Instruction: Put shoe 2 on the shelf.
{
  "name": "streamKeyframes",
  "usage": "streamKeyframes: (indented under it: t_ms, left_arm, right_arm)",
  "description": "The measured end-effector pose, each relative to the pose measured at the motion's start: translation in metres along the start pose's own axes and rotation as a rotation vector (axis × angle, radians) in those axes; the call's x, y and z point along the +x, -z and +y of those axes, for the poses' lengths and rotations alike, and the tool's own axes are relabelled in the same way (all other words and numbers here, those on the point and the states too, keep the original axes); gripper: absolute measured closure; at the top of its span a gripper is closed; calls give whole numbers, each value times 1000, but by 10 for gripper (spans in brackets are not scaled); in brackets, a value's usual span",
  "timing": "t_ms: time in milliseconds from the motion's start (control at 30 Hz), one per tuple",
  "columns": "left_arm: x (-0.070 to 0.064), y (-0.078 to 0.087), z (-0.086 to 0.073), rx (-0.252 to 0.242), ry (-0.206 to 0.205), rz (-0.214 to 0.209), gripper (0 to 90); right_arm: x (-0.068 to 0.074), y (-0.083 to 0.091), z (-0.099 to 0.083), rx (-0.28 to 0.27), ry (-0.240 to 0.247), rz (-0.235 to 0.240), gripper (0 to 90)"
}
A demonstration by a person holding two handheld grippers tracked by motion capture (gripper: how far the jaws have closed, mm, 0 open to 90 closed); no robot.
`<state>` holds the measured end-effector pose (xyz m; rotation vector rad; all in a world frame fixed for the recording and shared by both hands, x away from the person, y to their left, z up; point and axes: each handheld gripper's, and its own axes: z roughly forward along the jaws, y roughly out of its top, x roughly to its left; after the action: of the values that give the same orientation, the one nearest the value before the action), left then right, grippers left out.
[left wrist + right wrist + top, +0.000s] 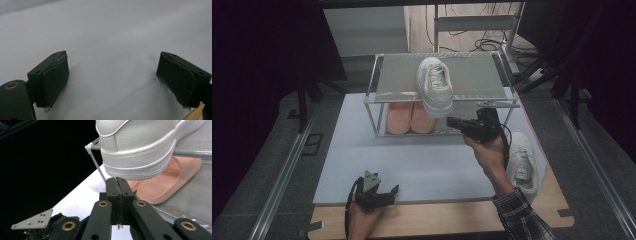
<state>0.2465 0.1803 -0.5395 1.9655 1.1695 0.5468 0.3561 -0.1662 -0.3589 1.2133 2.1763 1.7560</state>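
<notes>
Jaws of the right gripper [117, 183] were pressed flat together with nothing between them, their tips just under the heel of the white sneaker [140, 147]. That sneaker [435, 85] sat on the top shelf of the rack [382, 95], its heel overhanging the front edge. The right gripper view showed the sole's rim close above the closed jaws and, behind it, the pink slippers [162, 182] on the lower shelf; the high view showed them side by side under the top shelf [408, 118]. A second white sneaker [522, 162] lay on the bench by the person's right forearm, near the right edge.

The left gripper [373, 192] rested low at the near edge of the pale mat [422, 160], well apart from the rack. Its own view showed its jaws [112, 80] spread wide over bare mat, holding nothing. Open mat lay between the two grippers. Bare wood of the bench [437, 220] ran along the front, with dark floor and cables beyond the rack.
</notes>
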Motion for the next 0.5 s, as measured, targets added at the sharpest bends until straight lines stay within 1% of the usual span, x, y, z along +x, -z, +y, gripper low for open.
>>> streamKeyframes:
  t_ms: [67,133,233,333,367,433,500]
  left_arm:
    - [0,0,0,0,0,0,109]
    - [0,0,0,0,0,0,109]
    - [0,0,0,0,0,0,109]
    - [0,0,0,0,0,0,109]
    - [0,0,0,0,0,0,109]
    - [0,0,0,0,0,0,109]
    - [0,0,0,0,0,0,109]
  right_arm:
    - [3,-5,1,9,20,-21,896]
    - [4,-8,1,12,28,-30,896]
    - [3,-12,2,11,34,-42,896]
    - [2,-14,2,11,27,-52,896]
    - [1,-15,3,10,26,-54,896]
    - [0,-16,3,2,13,-42,897]
    - [-1,-17,4,7,12,-36,897]
